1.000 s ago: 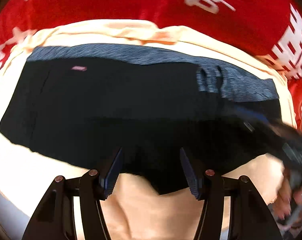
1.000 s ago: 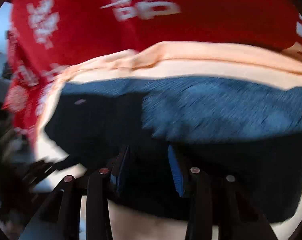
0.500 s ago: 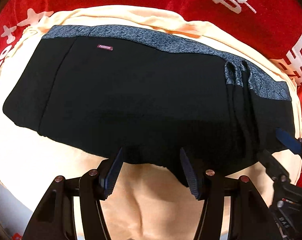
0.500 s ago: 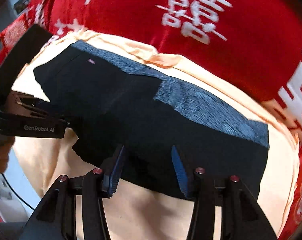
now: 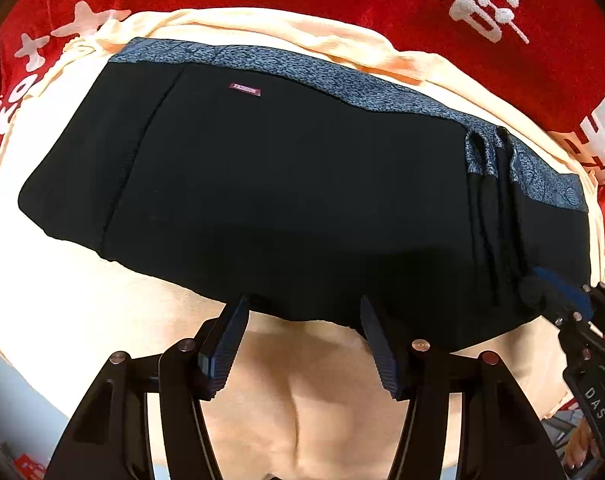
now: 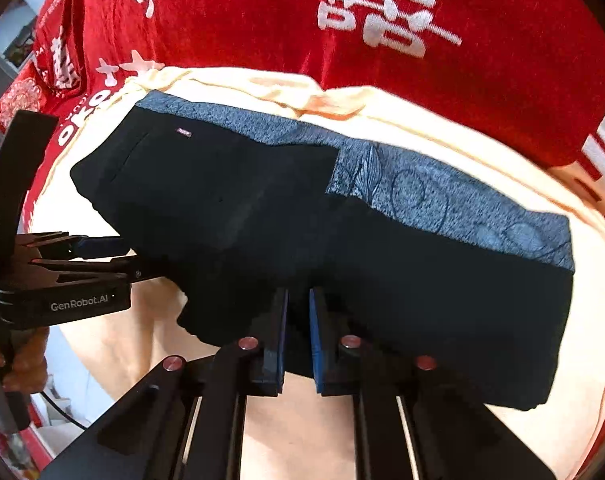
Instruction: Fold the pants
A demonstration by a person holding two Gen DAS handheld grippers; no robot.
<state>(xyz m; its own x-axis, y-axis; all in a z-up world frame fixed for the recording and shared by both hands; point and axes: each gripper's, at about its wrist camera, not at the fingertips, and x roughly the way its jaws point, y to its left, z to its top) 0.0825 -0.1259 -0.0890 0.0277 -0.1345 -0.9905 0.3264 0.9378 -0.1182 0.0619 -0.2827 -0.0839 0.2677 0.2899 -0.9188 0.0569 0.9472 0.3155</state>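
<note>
The black pants [image 5: 302,180], with a blue-grey patterned waistband [image 5: 342,84] along the far edge, lie folded flat on a peach cloth [image 5: 102,320]. My left gripper [image 5: 302,304] points down at their near edge; it is open, its pads straddling the hem without pressing it. In the right wrist view the pants [image 6: 242,208] fill the middle. My right gripper [image 6: 298,296] is closing on the near edge, and black fabric sits pinched in the narrow gap between its pads. The right gripper [image 5: 558,296] also shows at the pants' right end, the left gripper [image 6: 102,248] at their left.
A red cloth [image 6: 262,32] with white characters lies under the peach cloth [image 6: 502,160] and spreads beyond it on the far side. A hand [image 6: 22,364] holds the left gripper's handle. The peach cloth is wrinkled near me.
The right gripper's jaws went from wide apart to nearly together on the pants' near edge. The left gripper shifted a little along the hem, still open. The pants lie as before.
</note>
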